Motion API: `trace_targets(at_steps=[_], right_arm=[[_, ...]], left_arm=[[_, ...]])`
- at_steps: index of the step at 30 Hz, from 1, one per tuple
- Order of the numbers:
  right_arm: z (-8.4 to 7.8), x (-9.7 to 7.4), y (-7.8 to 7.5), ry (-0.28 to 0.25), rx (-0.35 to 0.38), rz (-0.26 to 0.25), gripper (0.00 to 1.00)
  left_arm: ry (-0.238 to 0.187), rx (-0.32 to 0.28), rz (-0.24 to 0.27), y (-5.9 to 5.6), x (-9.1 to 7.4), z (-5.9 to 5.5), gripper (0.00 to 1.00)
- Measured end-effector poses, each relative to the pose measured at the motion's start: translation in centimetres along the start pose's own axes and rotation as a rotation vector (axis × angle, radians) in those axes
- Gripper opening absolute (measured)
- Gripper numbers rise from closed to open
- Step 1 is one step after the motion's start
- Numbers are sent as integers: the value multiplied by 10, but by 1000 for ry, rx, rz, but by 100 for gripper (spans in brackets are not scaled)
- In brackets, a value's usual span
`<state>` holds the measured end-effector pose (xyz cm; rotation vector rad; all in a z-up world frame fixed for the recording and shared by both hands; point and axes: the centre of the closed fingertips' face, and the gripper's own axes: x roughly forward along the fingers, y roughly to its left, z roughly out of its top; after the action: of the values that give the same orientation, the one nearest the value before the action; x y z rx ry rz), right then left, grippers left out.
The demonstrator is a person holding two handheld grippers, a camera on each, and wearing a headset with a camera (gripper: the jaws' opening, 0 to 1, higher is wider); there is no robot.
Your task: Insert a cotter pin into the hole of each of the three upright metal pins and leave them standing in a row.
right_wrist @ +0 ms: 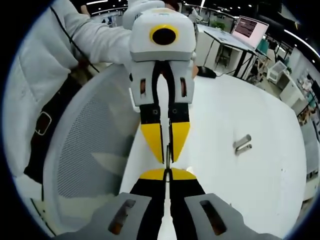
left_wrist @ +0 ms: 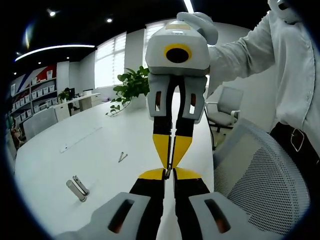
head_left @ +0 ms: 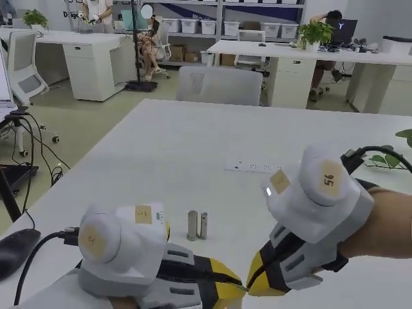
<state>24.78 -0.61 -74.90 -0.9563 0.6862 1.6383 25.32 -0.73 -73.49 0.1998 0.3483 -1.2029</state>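
Two short metal pins (head_left: pixel 197 226) stand upright side by side on the white table (head_left: pixel 193 148); they also show as pins (left_wrist: pixel 76 187) and pins (right_wrist: pixel 242 144) in the gripper views. My left gripper (head_left: pixel 239 283) and right gripper (head_left: pixel 252 284) meet tip to tip near the table's front edge, in front of the pins. Both are shut, and a thin cotter pin (left_wrist: pixel 172 155) runs between their yellow tips. The left gripper (left_wrist: pixel 168 174) faces the right gripper (right_wrist: pixel 167 174) head-on. A loose cotter pin (left_wrist: pixel 122 157) lies on the table beyond the metal pins.
A white power strip (head_left: pixel 253 167) lies at mid-table. A grey chair (head_left: pixel 219 85) stands at the far edge and a potted plant (head_left: pixel 389 159) at the right. A black cable (head_left: pixel 38 251) trails off the left. A mesh chair (left_wrist: pixel 260 175) stands behind the grippers.
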Motion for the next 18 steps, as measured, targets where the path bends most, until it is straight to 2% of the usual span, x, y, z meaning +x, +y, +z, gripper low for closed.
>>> trace_targets(at_steps=[10, 18], right_arm=[[-1, 0, 2, 25, -43, 2, 2], [-1, -1, 4, 32, -53, 9, 2]], left_arm=[[26, 5, -12, -3, 2, -3, 2], [17, 6, -26, -5, 2, -3, 1]])
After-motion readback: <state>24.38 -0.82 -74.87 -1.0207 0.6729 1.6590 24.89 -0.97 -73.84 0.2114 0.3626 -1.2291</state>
